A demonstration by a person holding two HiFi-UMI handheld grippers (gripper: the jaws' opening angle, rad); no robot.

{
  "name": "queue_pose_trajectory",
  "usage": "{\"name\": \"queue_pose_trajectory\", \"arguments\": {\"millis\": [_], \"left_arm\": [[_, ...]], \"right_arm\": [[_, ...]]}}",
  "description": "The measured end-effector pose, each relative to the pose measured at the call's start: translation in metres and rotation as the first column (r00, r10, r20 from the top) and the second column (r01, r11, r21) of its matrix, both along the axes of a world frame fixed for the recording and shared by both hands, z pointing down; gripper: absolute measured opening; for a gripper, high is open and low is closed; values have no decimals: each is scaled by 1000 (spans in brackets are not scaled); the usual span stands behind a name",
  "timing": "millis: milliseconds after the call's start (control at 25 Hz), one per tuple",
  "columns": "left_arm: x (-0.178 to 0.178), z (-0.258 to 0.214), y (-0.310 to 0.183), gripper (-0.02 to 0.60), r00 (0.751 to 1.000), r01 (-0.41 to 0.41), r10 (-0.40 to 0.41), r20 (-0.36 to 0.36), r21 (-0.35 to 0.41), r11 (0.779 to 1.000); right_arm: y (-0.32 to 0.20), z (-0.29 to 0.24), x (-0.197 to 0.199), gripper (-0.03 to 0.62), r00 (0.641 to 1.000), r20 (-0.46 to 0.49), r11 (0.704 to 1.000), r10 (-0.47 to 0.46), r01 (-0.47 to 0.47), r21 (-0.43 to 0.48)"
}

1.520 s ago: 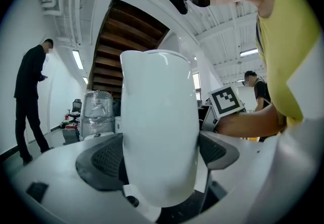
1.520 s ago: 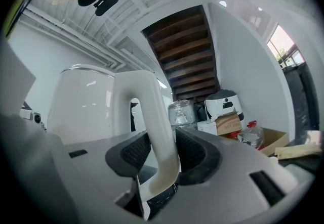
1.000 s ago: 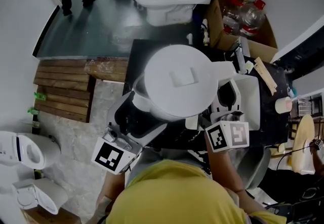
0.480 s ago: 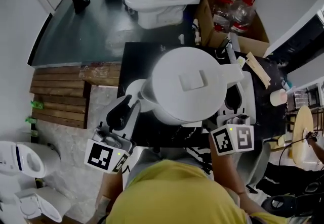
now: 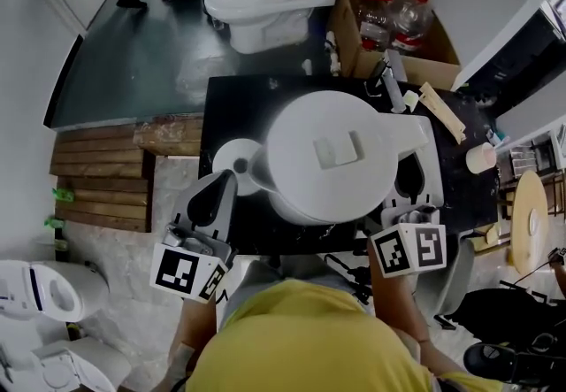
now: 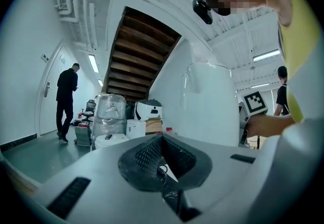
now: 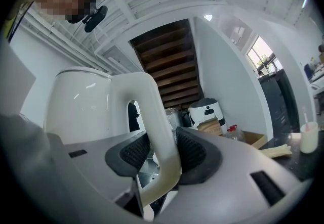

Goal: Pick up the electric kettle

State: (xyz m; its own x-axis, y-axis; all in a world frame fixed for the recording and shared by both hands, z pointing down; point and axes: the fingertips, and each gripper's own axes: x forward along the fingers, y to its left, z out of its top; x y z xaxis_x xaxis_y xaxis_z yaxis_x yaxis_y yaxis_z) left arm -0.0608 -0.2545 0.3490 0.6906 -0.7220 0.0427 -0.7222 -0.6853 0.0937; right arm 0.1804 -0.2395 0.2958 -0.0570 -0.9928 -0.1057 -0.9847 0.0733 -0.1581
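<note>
The black table stands in front of the person, with the big white electric kettle over the middle of it, its lid closed. A flat white round disc lies on the table just beside the kettle, at its left.

The right gripper is clenched on the kettle's curved white handle. Both dark ribbed pads press on the handle from the two sides, low on its curve. The left gripper is near the kettle's left side but does not touch it. Its jaws have just been closing and now meet, with nothing between them.

I judge that the grasp, the first part of the task, is made and that the right gripper alone carries it. The lift is what remains to be confirmed. The head view looks straight down on the lid, so I cannot tell whether the kettle's bottom is free of the table or rests on it.
</note>
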Motion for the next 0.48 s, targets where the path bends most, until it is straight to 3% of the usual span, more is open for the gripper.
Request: {"name": "queue_pose_trajectory", "arguments": {"millis": [480], "left_arm": [[2,2,1,9,999,-20,19,-26,-17,1000]], "right_arm": [[10,-1,9,167,1000,-6,1000,29,-29,0]]}}
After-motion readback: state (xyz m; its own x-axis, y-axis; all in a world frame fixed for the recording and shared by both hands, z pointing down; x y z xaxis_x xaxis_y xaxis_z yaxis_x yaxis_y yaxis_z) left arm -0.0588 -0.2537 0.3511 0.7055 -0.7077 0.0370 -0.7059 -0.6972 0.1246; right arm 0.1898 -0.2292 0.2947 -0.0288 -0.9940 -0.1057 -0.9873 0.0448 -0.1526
